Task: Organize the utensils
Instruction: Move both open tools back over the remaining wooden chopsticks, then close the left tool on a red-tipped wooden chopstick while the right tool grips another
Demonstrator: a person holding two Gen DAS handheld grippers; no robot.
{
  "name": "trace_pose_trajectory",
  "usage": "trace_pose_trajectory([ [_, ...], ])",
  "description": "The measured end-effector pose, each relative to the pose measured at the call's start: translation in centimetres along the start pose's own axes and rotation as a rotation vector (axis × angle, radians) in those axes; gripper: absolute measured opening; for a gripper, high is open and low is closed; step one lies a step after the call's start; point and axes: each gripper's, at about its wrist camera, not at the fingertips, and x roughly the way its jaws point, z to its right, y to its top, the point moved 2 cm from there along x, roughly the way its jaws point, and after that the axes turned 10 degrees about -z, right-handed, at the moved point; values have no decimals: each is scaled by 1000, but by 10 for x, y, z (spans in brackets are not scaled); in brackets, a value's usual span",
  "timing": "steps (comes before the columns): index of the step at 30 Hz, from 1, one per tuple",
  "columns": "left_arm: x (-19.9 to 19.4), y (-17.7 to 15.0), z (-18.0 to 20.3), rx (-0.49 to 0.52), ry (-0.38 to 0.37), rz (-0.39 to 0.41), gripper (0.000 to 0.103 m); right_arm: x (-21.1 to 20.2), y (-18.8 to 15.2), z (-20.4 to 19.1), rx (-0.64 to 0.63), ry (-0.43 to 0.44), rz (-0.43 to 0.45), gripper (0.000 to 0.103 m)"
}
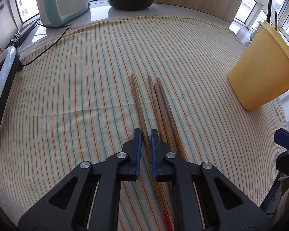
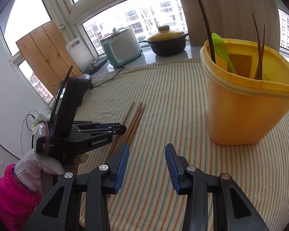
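— Left gripper (image 1: 146,132): matte black plastic body, angular arms with triangular cut-outs, round silver screws at the pivots. Blue ribbed pads (image 1: 138,152) lining the jaws.

— Noted. Markings?

— White lettering "GenRobot.AI" on the side in the right wrist view, plus a smaller, partly hidden label further back. Black box-shaped module on top; purple band looped round the rear.

— Right gripper (image 2: 146,150)?

— Same black build, silver screws, blue ribbed pads.

— Operator?

— Left hand (image 2: 38,168) in a white knitted glove; bright pink sleeve (image 2: 11,198) with gathered cuff.
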Motion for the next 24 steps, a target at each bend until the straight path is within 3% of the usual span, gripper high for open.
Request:
trace_pose_trajectory([
  [12,-7,-12,-16,-55,-51,24,5,52,20,-22,-31,29,-155,27],
  [24,-13,-23,-41,-119,-94,30,5,104,47,-16,70,41,-290,18],
])
